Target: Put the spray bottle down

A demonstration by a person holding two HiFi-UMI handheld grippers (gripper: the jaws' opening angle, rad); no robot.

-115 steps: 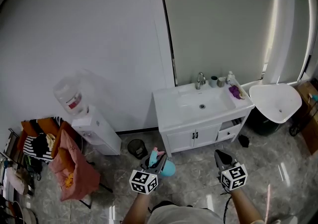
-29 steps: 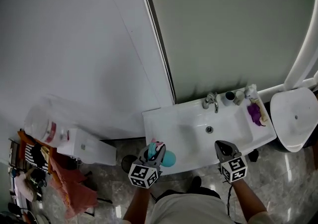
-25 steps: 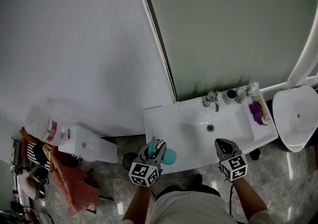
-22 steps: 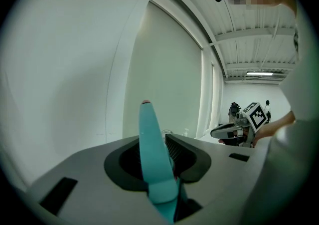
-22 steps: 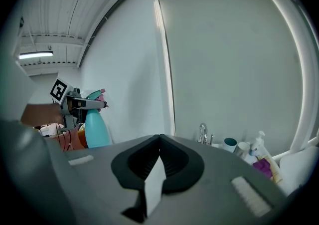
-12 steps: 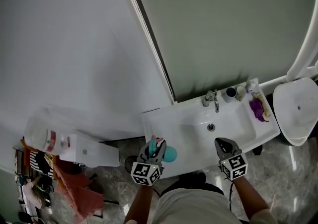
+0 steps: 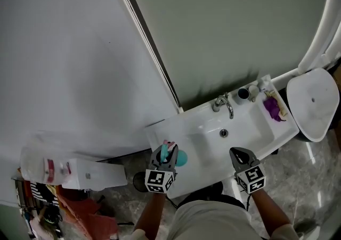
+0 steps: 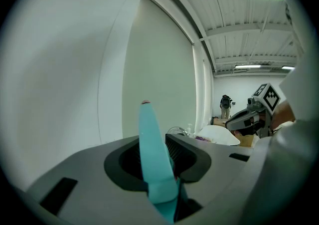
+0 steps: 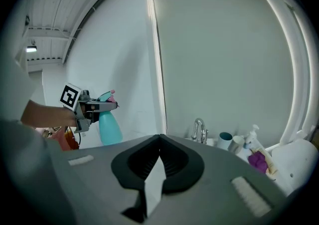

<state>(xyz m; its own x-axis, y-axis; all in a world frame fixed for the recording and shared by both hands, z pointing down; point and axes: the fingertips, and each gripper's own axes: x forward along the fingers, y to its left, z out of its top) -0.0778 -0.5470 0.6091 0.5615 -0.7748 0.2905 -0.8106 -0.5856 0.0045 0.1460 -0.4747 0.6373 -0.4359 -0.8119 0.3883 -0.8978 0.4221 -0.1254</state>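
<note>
The teal spray bottle [image 7: 181,157] with a pink-tipped trigger hangs upright in my left gripper [image 7: 168,151], which is shut on its neck. It is above the left end of the white vanity top [image 7: 160,133]; whether it touches the top is hidden. In the left gripper view a teal part of the bottle [image 8: 152,159] stands between the jaws. The right gripper view shows the bottle [image 9: 109,128] and left gripper [image 9: 97,105] at the left. My right gripper [image 7: 237,152] hovers over the vanity's front edge, its jaw tips together [image 9: 159,139] and empty.
A faucet [image 7: 224,105] stands behind the basin [image 7: 216,133]. Cups [image 7: 243,93], a pump bottle [image 7: 264,82] and a purple cloth [image 7: 272,107] crowd the right rear corner. A white oval fixture [image 7: 311,103] sits to the right, a water dispenser [image 7: 93,174] to the left.
The person has stepped up to the vanity. My left gripper carried the bottle forward and down, from off the front-left corner to over the top's left end. The right gripper barely shifted.
</note>
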